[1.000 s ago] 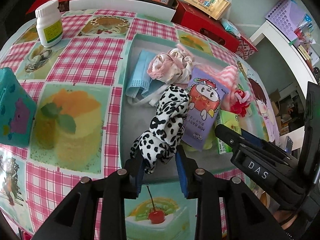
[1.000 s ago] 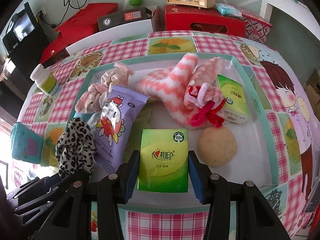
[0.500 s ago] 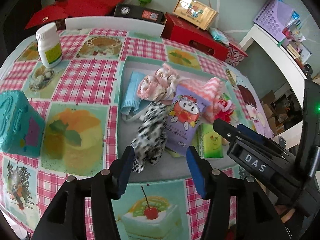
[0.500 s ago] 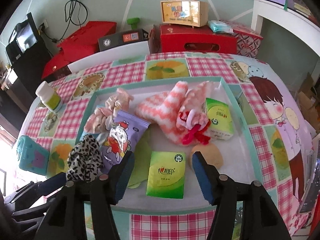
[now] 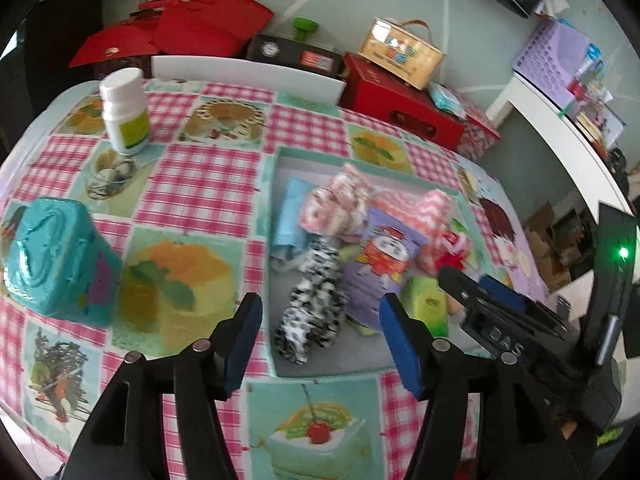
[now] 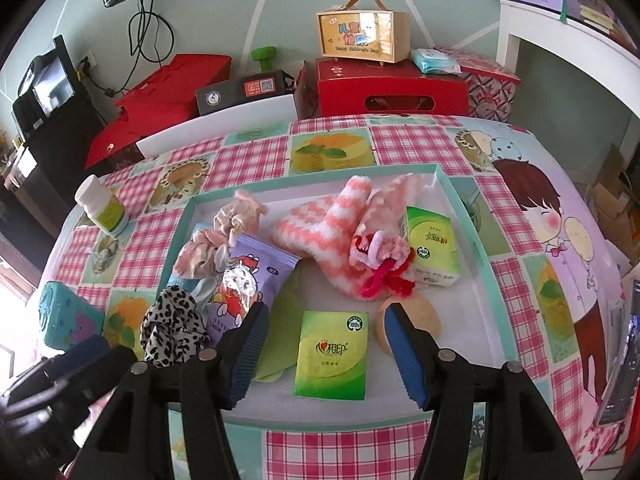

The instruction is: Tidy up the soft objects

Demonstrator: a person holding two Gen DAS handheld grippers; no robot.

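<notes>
A shallow white tray with a teal rim point(image 6: 486, 264) point(image 5: 276, 208) holds the soft things. A black-and-white spotted scrunchie point(image 5: 314, 308) point(image 6: 172, 326) lies at its near left. A green tissue pack point(image 6: 332, 354) lies at its near middle. A pink striped fuzzy sock point(image 6: 340, 220), a purple wipes pack point(image 6: 248, 276), a second green tissue pack point(image 6: 434, 246), a pale pink scrunchie point(image 5: 340, 204) and a round beige sponge point(image 6: 420, 322) are also inside. My left gripper point(image 5: 320, 344) is open and empty, above the spotted scrunchie. My right gripper point(image 6: 326, 354) is open and empty, above the green pack.
A white pill bottle point(image 5: 126, 114) and a teal box point(image 5: 52, 256) stand on the checked tablecloth left of the tray. Red boxes point(image 6: 390, 90) and a small yellow case point(image 6: 362, 36) sit behind the table. A white shelf point(image 6: 572, 56) is at the right.
My left gripper let go of the spotted scrunchie, opened and drew back and up. My right gripper let go of the green tissue pack, opened and rose. Both items stay in the tray.
</notes>
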